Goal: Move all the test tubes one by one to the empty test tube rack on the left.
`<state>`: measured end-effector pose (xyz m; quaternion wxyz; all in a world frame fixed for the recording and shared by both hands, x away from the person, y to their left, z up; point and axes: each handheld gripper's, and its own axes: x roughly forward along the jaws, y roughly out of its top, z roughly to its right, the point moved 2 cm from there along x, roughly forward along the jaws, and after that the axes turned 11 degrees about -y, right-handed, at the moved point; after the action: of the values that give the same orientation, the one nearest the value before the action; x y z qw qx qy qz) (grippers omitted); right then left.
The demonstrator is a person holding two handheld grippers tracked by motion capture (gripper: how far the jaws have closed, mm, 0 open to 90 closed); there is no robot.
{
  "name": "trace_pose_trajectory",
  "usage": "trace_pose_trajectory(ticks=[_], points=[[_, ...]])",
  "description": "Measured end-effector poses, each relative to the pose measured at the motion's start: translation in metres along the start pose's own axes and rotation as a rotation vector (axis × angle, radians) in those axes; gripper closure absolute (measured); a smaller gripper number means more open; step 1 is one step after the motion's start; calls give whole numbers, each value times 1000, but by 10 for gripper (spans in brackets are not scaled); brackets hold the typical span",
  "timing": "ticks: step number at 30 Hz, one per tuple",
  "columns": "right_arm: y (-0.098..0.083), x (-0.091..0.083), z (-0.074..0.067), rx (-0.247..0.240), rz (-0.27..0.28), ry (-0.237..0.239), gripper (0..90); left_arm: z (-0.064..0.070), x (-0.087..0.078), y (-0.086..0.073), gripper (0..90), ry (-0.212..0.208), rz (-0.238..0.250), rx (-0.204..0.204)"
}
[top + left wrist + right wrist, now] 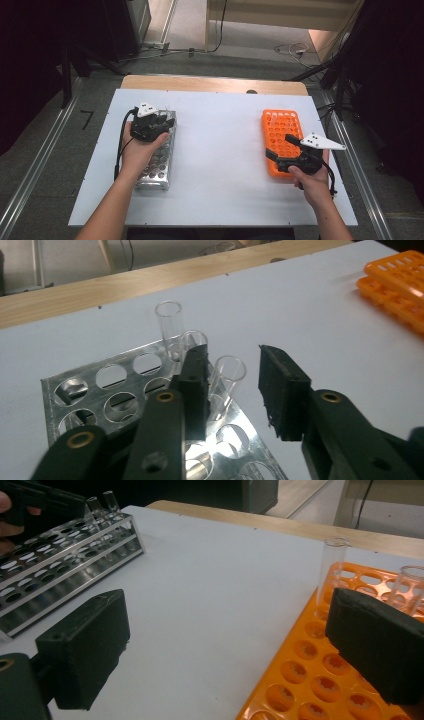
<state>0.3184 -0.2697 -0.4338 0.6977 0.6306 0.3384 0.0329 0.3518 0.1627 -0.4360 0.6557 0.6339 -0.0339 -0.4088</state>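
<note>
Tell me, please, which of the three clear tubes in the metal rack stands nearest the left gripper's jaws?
The tube at the rack's near corner, between the left gripper's open jaws; the other two tubes stand farther back.

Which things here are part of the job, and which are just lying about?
In use:
- shiny metal tube rack
- clear glass tubes
- orange plastic tube rack
- left claw, open around a tube
- right claw, open

Lying about:
- white cable on the floor
- wooden table edge
</note>
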Motion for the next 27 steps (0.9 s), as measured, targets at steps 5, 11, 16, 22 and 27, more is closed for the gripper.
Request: trace_pose_trajectory(ticks=[5, 11, 16, 22, 27], points=[[3, -1, 9, 6, 8, -68, 41, 3, -11, 0, 444, -44, 67, -40], [4, 8, 23, 4, -10, -143, 63, 12, -24, -5, 249, -103, 95, -50], [1, 21, 39, 36, -54, -204, 134, 19, -29, -10, 147, -115, 112, -55], [-3, 41, 53, 81, -125, -256, 286, 27, -34, -11, 115, -125, 112, -42], [-2, 54, 59, 97, -183, -299, 425, 32, -39, -14, 114, -124, 111, -35]])
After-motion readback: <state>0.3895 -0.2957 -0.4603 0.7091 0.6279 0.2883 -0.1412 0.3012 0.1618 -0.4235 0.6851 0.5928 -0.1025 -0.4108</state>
